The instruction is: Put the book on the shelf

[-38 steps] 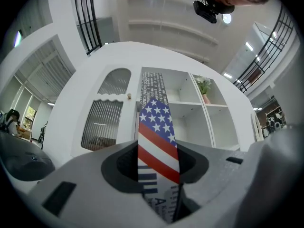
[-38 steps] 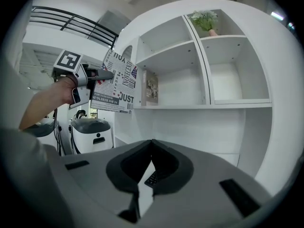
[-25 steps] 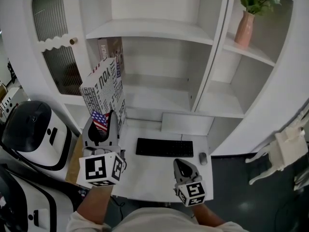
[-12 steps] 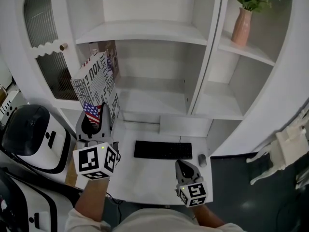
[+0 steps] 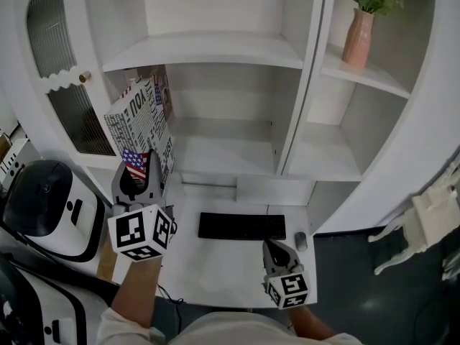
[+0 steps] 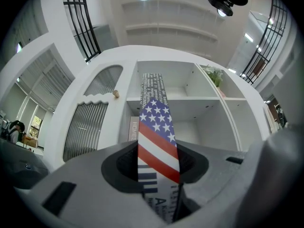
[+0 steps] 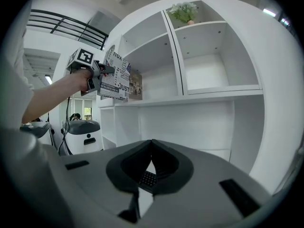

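Note:
The book (image 5: 141, 123), covered in black-and-white print with a stars-and-stripes spine, stands upright in my left gripper (image 5: 139, 180), which is shut on its lower end. It is held up in front of the left side of the white shelf unit's middle shelf (image 5: 223, 152). In the left gripper view the flag spine (image 6: 157, 127) runs up between the jaws of the left gripper (image 6: 156, 152). My right gripper (image 5: 277, 252) hangs low over the desk, shut and empty. The right gripper view shows its own jaws (image 7: 152, 144) meeting, with the book (image 7: 117, 78) far off at the upper left.
Another book (image 5: 160, 85) stands at the left end of that shelf. A black keyboard (image 5: 242, 226) and a mouse (image 5: 300, 241) lie on the desk. A pink vase with flowers (image 5: 357, 38) stands upper right. A glazed cabinet door (image 5: 68, 106) is at the left, a white-and-black machine (image 5: 47, 200) below it.
My left gripper has carried the book left and a little up, closer to the shelf opening. The right gripper has drifted slightly lower in the view.

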Motion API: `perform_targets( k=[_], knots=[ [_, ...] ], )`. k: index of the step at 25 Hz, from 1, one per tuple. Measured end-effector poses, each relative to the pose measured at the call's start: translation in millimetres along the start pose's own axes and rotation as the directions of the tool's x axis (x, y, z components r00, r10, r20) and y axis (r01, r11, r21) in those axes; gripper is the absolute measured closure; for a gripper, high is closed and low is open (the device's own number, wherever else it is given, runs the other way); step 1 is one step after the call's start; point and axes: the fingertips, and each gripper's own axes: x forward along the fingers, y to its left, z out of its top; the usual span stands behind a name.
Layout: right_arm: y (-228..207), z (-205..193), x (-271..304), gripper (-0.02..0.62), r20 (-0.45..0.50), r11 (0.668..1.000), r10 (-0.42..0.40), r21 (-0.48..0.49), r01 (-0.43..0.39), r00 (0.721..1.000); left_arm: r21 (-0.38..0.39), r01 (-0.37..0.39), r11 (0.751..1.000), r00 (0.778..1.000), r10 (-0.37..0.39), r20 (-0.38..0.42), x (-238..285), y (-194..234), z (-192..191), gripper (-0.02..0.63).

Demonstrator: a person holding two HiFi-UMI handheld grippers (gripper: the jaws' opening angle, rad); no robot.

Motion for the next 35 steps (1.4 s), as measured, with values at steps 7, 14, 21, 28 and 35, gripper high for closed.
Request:
perform_targets(
  k=[7, 14, 21, 28, 35],
  knots=[
    [-11, -4, 2, 0.592, -0.012, 1.0, -0.011, 0.003, 0.011, 1.0, -0.017, -0.012, 1.0, 1.0, 0.012, -0.025, 19, 4, -18, 0.459],
    [-21, -5, 7, 0.592, -0.02, 1.0, -0.022, 0.003, 0.022, 1.0, -0.016, -0.023, 1.0, 0.999, 0.023, -0.024, 31, 7, -26, 0.459],
    [-30, -8, 13, 0.592, -0.033, 1.0, -0.028, 0.003, 0.028, 0.999, -0.002, -0.025, 1.0, 0.999, 0.025, -0.033, 47, 8, -40, 0.459],
    [-39, -12, 17, 0.592, -0.044, 0.999, -0.035, 0.008, 0.035, 0.998, 0.014, -0.025, 1.0, 0.999, 0.026, -0.033, 68, 8, -49, 0.459],
    [-48, -13, 21, 0.592, -0.047, 0.999, -0.05, 0.013, 0.05, 0.998, 0.013, -0.023, 1.0, 0.999, 0.024, -0.039, 89, 12, -56, 0.457]
  ],
)
